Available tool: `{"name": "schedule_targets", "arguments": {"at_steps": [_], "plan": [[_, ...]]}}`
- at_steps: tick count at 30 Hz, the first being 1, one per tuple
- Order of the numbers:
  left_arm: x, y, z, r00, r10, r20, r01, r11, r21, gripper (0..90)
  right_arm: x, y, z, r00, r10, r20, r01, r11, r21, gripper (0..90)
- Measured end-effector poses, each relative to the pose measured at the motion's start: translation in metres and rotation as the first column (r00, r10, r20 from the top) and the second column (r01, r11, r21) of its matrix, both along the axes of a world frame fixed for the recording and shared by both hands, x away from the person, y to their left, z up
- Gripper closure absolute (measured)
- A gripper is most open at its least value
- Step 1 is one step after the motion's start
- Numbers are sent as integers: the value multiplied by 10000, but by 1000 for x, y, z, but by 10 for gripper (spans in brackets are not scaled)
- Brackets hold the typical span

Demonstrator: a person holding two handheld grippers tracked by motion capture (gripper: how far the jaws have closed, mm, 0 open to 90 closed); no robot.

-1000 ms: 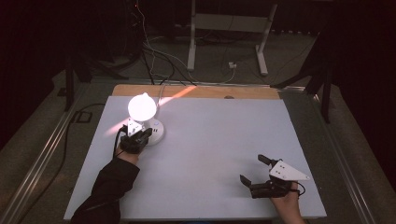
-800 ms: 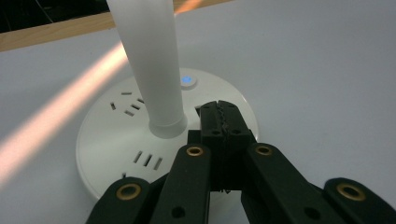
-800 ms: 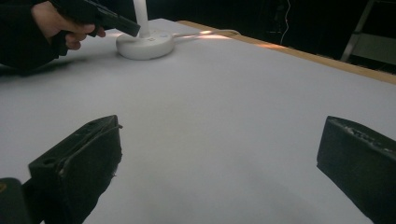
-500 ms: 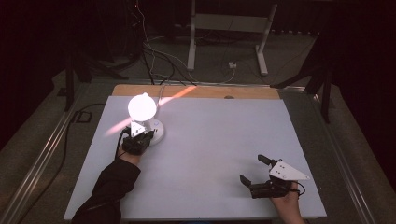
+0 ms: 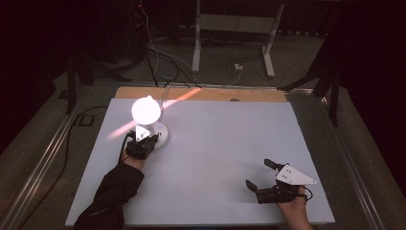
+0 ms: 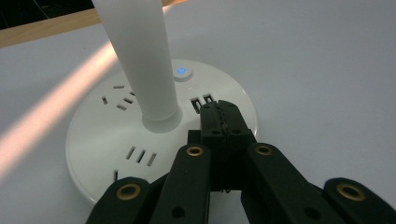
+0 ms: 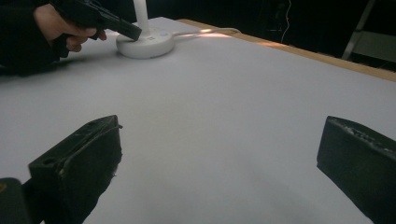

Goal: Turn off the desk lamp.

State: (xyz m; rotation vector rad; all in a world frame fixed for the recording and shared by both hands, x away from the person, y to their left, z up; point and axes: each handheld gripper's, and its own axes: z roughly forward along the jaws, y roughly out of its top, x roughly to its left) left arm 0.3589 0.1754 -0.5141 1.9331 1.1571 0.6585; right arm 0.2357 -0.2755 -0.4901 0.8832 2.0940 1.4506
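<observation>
A white desk lamp stands at the table's far left, its lit head (image 5: 146, 109) glowing above a round base (image 5: 160, 135). In the left gripper view the base (image 6: 107, 140) carries socket slots and a small button lit blue (image 6: 181, 72) beside the white stem (image 6: 140, 60). My left gripper (image 5: 149, 139) is shut with nothing in it, its tips (image 6: 219, 114) over the base just short of the button. My right gripper (image 5: 260, 173) rests open near the table's front right, nothing between its jaws. From there the lamp base (image 7: 145, 43) and the left gripper (image 7: 133, 32) show far off.
The white tabletop (image 5: 220, 143) has a wooden strip (image 5: 249, 94) along its far edge, where the lamp's cord runs off. Cables and a metal stand's legs (image 5: 230, 43) lie on the dark floor beyond. A metal rail (image 5: 43, 163) runs along the left side.
The lamp stays lit and both hands hold almost still; the left gripper has shifted very slightly at the lamp base.
</observation>
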Motion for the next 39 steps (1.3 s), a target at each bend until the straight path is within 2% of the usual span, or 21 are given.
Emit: {"name": "schedule_targets", "arguments": {"at_steps": [3, 6, 8, 9, 11, 12, 16, 22, 26, 29, 30, 31, 33, 36, 38, 39], "plan": [[0, -1, 1, 10000, -9, -40, 10, 9998, 176, 900, 0, 1, 0, 10000, 23, -14, -23, 10000, -36, 0], [0, -1, 2, 9999, 5, -134, -3, 9999, 162, 900, 0, 1, 0, 10000, 22, -20, -22, 10000, -49, 0], [1, 0, 4, 9996, 81, -275, -82, 10000, -23, 900, 0, 0, 0, 10000, 21, -15, -21, 10000, -34, 0], [-1, 2, 6, 9999, 32, -145, -37, 9996, -292, 900, 0, 0, 0, 10000, 15, -10, -15, 10000, -37, 0], [-2, 3, 8, 10000, 4, -49, -5, 9994, -346, 900, 0, 0, 0, 10000, -1, 16, 1, 10000, -2, 0], [-4, 4, 15, 9999, 27, 112, -21, 9988, -498, 900, 0, -1, 0, 10000, -5, 15, 5, 10000, 4, 0], [-7, 6, 22, 9998, 47, 218, -33, 9978, -662, 900, 0, -1, 0, 10000, -15, 18, 15, 10000, -10, 0], [-11, 11, 29, 10000, -4, -3, 3, 9954, -954, 894, -1, -1, 1, 10000, -6, 46, 6, 10000, -23, 0], [-13, 14, 34, 9997, -177, -158, 158, 9935, -1128, 836, 0, -1, 0, 10000, -3, 39, 3, 10000, -24, 0], [-17, 15, 37, 9989, -405, -218, 382, 9944, -984, 783, -1, -1, 1, 10000, -7, 34, 7, 10000, 13, 0], [-18, 16, 38, 9985, -495, -248, 468, 9938, -1010, 747, -1, -1, 1, 10000, -15, 49, 15, 10000, 21, 0], [-19, 17, 39, 9983, -520, -267, 488, 9930, -1079, 747, -1, -1, 1, 10000, -15, 49, 15, 10000, 21, 0], [-22, 19, 41, 9984, -510, -249, 478, 9921, -1159, 631, -1, -1, 1, 10000, -16, 39, 16, 10000, 27, 0], [-25, 21, 44, 9973, -645, -348, 591, 9886, -1388, 544, -1, -2, 1, 10000, -16, 37, 16, 10000, 23, 0], [-26, 23, 45, 9952, -865, -454, 777, 9826, -1689, 440, -1, -2, 1, 10000, -23, 36, 23, 10000, 27, 0], [-25, 24, 46, 9934, -981, -590, 859, 9795, -1822, 440, -1, -2, 1, 10000, -23, 36, 23, 10000, 27, 0]]}}
